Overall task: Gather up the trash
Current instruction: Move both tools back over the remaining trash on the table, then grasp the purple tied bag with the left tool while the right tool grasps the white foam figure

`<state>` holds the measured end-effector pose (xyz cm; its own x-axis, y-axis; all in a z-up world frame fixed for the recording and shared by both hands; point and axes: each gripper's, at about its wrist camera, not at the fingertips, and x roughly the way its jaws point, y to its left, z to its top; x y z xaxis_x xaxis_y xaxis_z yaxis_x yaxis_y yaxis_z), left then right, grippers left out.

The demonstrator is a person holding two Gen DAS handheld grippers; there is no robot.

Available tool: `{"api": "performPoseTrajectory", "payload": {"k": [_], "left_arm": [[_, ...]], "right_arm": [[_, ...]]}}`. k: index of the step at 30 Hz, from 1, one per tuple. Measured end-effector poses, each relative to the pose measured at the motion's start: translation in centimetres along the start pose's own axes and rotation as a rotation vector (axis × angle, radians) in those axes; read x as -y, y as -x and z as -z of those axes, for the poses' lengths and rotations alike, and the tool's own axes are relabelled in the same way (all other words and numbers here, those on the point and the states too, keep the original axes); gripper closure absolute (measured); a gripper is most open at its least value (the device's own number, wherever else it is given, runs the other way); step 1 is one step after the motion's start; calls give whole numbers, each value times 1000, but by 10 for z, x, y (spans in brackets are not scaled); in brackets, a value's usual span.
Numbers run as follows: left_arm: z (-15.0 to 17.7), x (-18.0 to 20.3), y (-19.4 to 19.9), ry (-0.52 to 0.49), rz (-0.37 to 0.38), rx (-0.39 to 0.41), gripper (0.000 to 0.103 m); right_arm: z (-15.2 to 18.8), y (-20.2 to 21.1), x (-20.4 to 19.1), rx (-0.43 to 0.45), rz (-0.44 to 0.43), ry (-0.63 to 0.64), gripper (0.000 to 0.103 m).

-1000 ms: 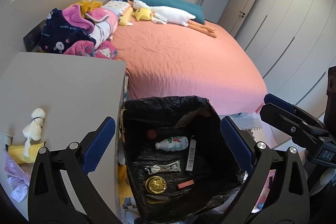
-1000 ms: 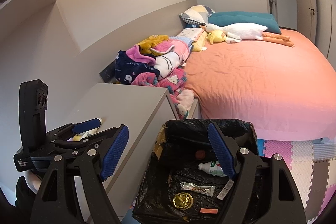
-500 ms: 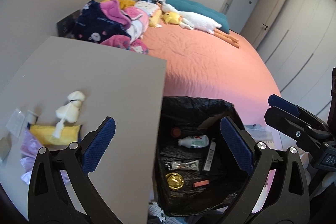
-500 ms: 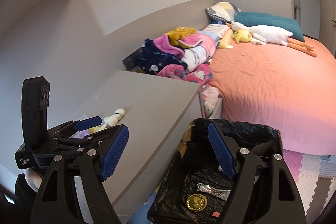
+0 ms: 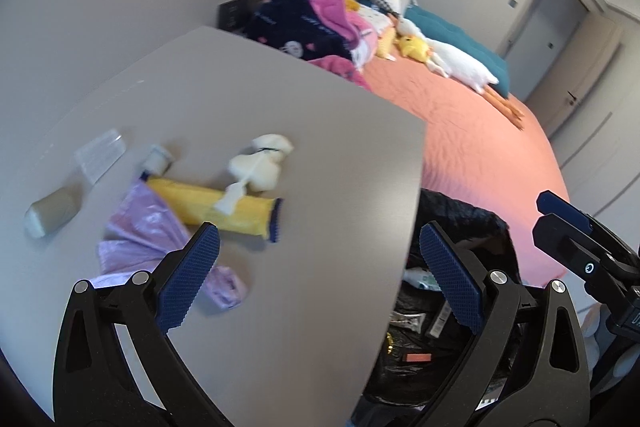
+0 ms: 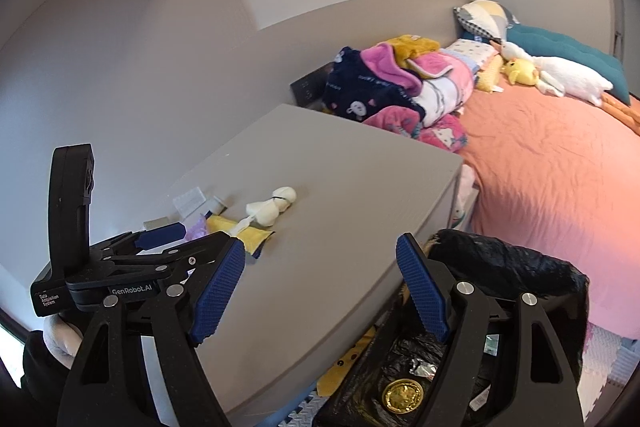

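1. My left tongs (image 5: pixel 320 279) are spread wide with nothing between the blue pads, hanging above the near edge of the grey tabletop (image 5: pixel 320 147).
2. My right tongs (image 6: pixel 320 291) are spread just as wide and hold nothing; they sit over the tabletop's corner, with the left tongs showing at the left of their view.
3. Just ahead of the left tongs lies a crumpled lilac plastic bag (image 5: pixel 140 235), its end touching the left pad in that view.
4. Beyond it a yellow wrapper (image 5: pixel 224 207) lies flat, and a white knotted tissue bundle (image 5: pixel 260 163) rests partly on top of it.
5. Farther left are a small clear plastic piece (image 5: pixel 100 155), a small capped item (image 5: pixel 158 159) and a greyish lump (image 5: pixel 50 213); the blur hides what they are.
6. Beside the tabletop, on the floor, stands the bin lined with a black bag (image 6: pixel 520 267); inside I see a gold round lid (image 6: pixel 402 395) and a silver foil wrapper (image 6: pixel 420 371).
7. Behind is the bed (image 6: pixel 540 163) with a heap of blankets (image 6: pixel 392 83).
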<state>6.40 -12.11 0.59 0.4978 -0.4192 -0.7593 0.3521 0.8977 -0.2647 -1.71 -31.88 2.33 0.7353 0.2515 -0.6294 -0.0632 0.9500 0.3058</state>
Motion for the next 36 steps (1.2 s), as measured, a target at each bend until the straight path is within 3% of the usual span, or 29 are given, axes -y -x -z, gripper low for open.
{"api": "performPoseTrajectory", "payload": {"k": [13, 36], "left_arm": [[7, -57, -17, 125, -112, -26, 6], [24, -109, -60, 181, -218, -121, 6]], "right_arm": [[-9, -55, -28, -76, -45, 54, 22], [-24, -168, -53, -199, -51, 17, 21]]}}
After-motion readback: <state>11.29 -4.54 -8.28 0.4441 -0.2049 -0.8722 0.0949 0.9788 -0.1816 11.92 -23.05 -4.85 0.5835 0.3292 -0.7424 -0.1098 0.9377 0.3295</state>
